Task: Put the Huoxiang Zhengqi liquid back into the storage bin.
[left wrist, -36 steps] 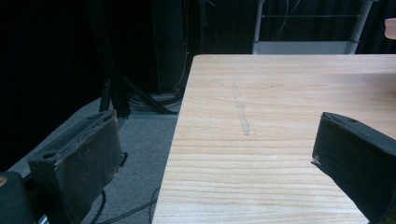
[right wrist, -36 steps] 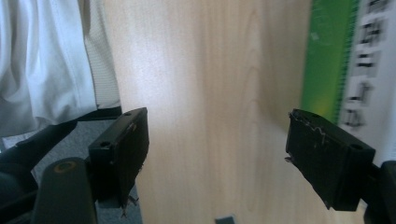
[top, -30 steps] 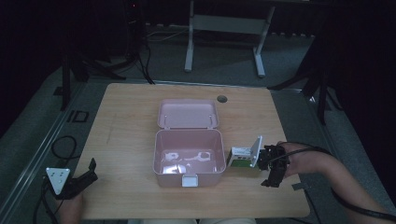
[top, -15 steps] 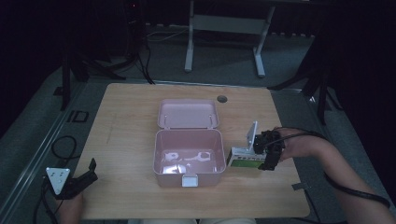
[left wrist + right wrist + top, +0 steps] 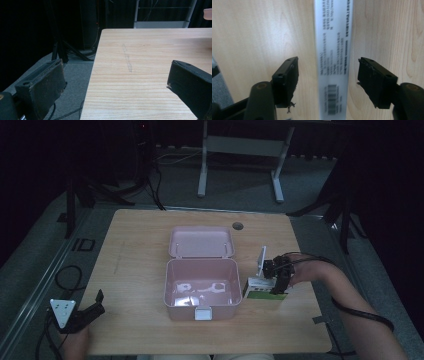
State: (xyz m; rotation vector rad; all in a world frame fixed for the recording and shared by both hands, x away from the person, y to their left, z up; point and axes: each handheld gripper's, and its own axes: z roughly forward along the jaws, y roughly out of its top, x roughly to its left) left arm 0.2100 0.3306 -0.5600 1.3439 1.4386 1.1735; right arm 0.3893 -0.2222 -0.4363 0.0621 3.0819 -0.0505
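Observation:
A small white and green carton (image 5: 261, 294) lies on the table just right of an open pink box (image 5: 180, 311); one white flap (image 5: 261, 260) of it stands up. My right gripper (image 5: 278, 276) hangs over the carton, pointing down. In the right gripper view the carton's narrow printed face (image 5: 333, 50) with a barcode runs between the jaws of my right gripper (image 5: 328, 80). The jaws have just been closing, but a gap remains on each side. My left gripper (image 5: 95, 303) rests at the table's near left corner, open (image 5: 115, 85), nothing between its jaws.
The pink box's lid (image 5: 201, 241) lies flat behind it, and some pale items (image 5: 200, 287) sit inside. A round cable hole (image 5: 237, 226) marks the table's far edge. Bare wood (image 5: 140, 62) stretches ahead of the left gripper. Stands and cables surround the table.
My right gripper has moved left from beside the carton to over it, and its jaws have narrowed around it. The left gripper has stayed put.

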